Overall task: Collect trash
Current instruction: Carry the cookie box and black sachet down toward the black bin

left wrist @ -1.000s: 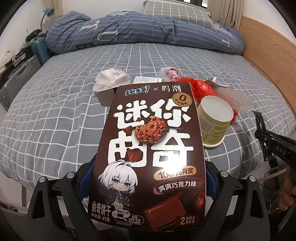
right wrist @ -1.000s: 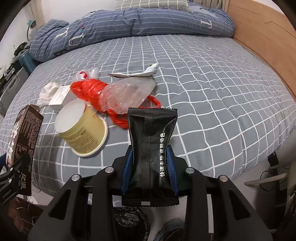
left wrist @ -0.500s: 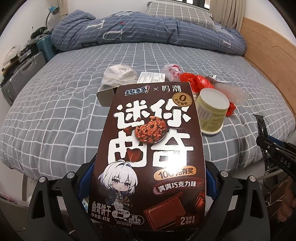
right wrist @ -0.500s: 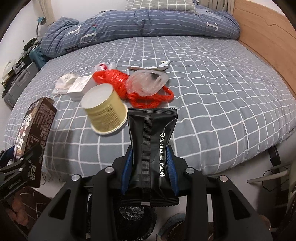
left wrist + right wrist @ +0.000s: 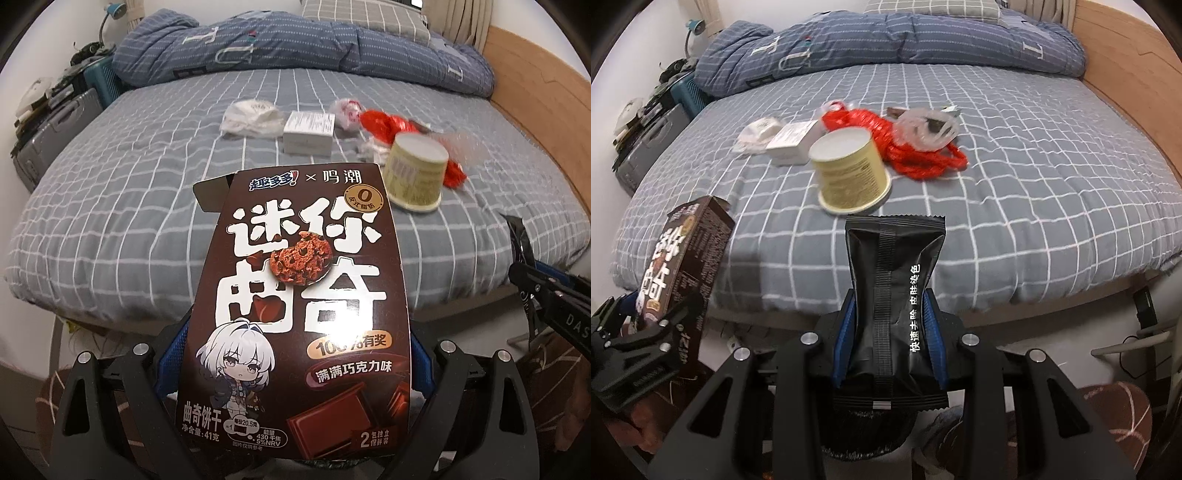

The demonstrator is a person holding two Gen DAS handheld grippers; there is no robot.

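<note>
My left gripper (image 5: pixel 295 369) is shut on a brown cookie box (image 5: pixel 306 295), held upright in front of the bed. In the right wrist view that same box (image 5: pixel 683 266) shows at the lower left. My right gripper (image 5: pixel 890 332) is shut on a black sachet (image 5: pixel 892 280) with white lettering. Its tip (image 5: pixel 535 288) shows at the right edge of the left wrist view. On the grey checked bed (image 5: pixel 1034 206) lie an upturned yellow cup (image 5: pixel 849 173), a red plastic bag (image 5: pixel 908 151), a clear wrapper (image 5: pixel 927 127), a white box (image 5: pixel 308 133) and crumpled white paper (image 5: pixel 251 118).
A dark, bag-lined bin opening (image 5: pixel 864 432) sits below the sachet, off the bed's edge. A folded blue duvet (image 5: pixel 295 51) lies at the head of the bed. A wooden bed side (image 5: pixel 546 122) runs along the right. A suitcase and clutter (image 5: pixel 51 125) stand on the left.
Both grippers have drawn back from the bed with their items still held. The bed's front edge and the floor below it have come into view, and the trash on the bed looks farther off.
</note>
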